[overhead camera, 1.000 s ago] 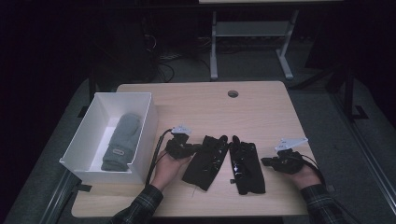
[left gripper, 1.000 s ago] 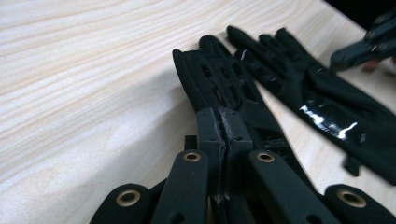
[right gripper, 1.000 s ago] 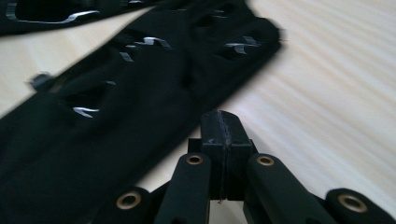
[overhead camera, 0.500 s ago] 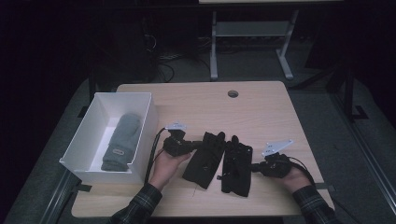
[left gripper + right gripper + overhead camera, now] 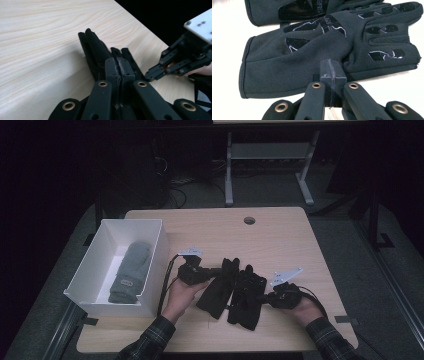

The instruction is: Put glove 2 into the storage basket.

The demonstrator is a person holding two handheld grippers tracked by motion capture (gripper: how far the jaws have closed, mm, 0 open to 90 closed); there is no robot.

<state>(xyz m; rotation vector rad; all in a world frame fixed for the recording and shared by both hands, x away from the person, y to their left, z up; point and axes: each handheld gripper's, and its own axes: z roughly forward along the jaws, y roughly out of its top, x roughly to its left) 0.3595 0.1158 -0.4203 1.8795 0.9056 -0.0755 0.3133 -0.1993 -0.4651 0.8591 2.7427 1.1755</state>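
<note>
Two black gloves lie side by side mid-table, the left glove (image 5: 218,287) (image 5: 93,48) (image 5: 294,10) and the right glove (image 5: 247,296) (image 5: 299,62). My left gripper (image 5: 214,272) (image 5: 119,62) is shut, its tips resting against the left glove's upper side. My right gripper (image 5: 264,296) (image 5: 331,65) is shut too, its tips pressed into the right glove's edge near the thumb, with no fabric visibly between the jaws. The left gripper view also catches the right gripper (image 5: 148,76) beyond the gloves.
A white box (image 5: 152,265) stands at the table's left with a grey mitten (image 5: 129,272) inside. The wooden table (image 5: 280,245) has a cable hole (image 5: 249,220) near its far edge. A metal stand (image 5: 227,175) is on the floor behind.
The right hand has slid leftward and the right glove went with it, ending up against the left glove. The left hand has stayed put.
</note>
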